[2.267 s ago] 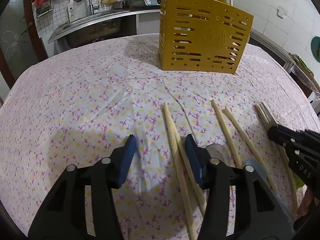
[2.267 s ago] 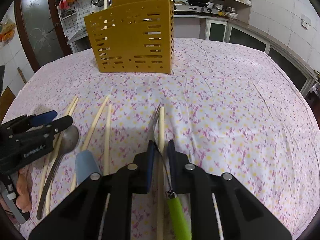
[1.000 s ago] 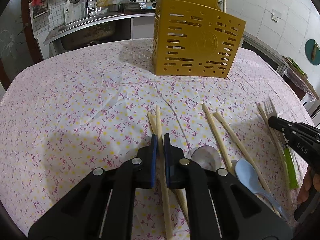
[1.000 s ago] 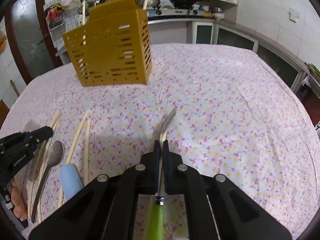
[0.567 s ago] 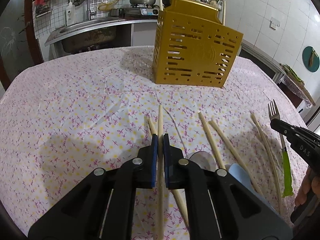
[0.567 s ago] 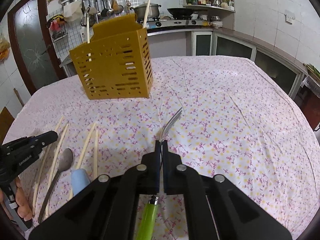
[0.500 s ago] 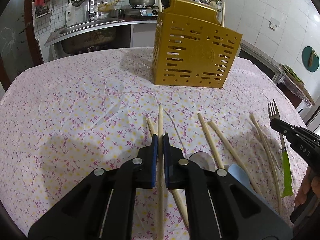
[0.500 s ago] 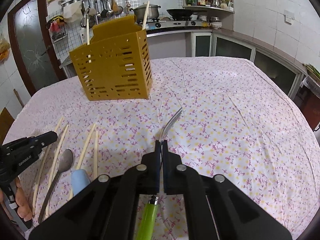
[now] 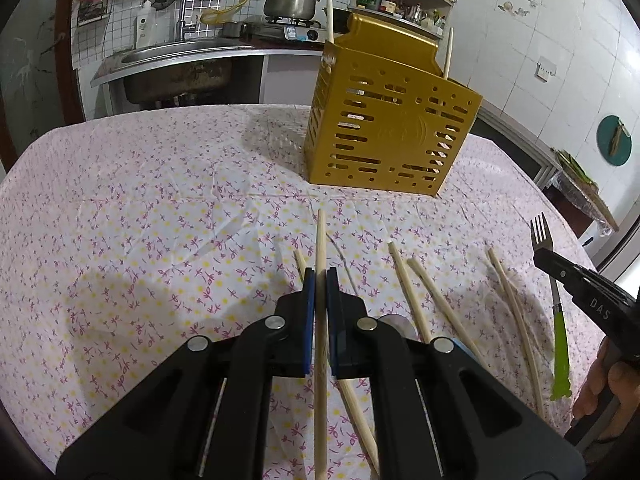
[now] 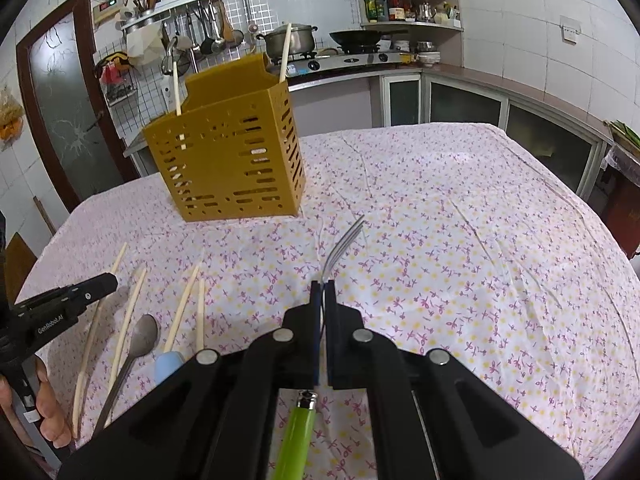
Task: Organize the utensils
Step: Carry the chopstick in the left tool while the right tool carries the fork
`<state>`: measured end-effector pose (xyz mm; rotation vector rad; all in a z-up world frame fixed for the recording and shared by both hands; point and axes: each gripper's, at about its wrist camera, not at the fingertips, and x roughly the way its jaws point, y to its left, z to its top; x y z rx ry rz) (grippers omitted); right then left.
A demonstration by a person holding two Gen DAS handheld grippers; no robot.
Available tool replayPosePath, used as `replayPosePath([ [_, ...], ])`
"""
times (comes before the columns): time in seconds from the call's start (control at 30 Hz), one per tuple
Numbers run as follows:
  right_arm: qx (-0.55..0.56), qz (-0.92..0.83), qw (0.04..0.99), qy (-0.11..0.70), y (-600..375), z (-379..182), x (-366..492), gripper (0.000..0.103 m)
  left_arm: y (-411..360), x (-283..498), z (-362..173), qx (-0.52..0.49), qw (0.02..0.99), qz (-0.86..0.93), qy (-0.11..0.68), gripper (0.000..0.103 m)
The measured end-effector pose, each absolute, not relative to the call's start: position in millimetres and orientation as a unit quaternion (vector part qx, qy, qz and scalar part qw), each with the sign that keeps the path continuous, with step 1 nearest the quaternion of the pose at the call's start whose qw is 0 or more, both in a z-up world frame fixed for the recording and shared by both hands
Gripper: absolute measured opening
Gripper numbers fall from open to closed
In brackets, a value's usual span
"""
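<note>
My left gripper (image 9: 319, 276) is shut on a wooden chopstick (image 9: 320, 240) that pokes forward above the flowered tablecloth (image 9: 160, 200). My right gripper (image 10: 324, 286) is shut on the metal neck of a green-handled fork (image 10: 344, 242), tines forward, lifted off the cloth. That fork (image 9: 541, 232) and the right gripper (image 9: 538, 256) show at the right edge of the left wrist view. A yellow slotted utensil holder (image 9: 384, 136) (image 10: 228, 168) stands upright ahead with two chopsticks inside. Several more chopsticks (image 9: 408, 284), a metal spoon (image 10: 140, 340) and a pale blue spoon (image 10: 168, 362) lie on the cloth.
A sink (image 9: 180, 68) and stove counter with a pot (image 9: 290, 0) run behind the table. Cabinets (image 10: 480, 108) line the right wall. The left gripper (image 10: 106, 280) and a hand (image 10: 48, 408) show at the left of the right wrist view.
The left gripper shut on a chopstick and raised it off the cloth. The right gripper lifted the fork, and both views have tilted up, showing more of the holder.
</note>
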<state>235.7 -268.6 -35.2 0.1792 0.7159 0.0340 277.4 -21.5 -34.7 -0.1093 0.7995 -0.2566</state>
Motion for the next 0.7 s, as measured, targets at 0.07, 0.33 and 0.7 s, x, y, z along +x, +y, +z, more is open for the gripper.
replayPosePath([
  [0.07, 0.091, 0.019, 0.933, 0.347, -269.4, -34.7, 235.2, 0.002, -22.0, 276.6, -33.4, -0.055, 0.912, -0.127, 0.386, 0.004],
  [0.33, 0.11, 0.035, 0.941, 0.317, -272.3, -24.6, 228.2, 0.002, -14.1, 267.6, -12.3, -0.085, 0.913, -0.142, 0.374, 0.004],
  [0.7, 0.117, 0.051, 0.948, 0.29, -276.0, -1.3, 216.2, 0.002, -10.5, 257.6, 24.2, -0.09, 0.922, -0.157, 0.342, 0.004],
])
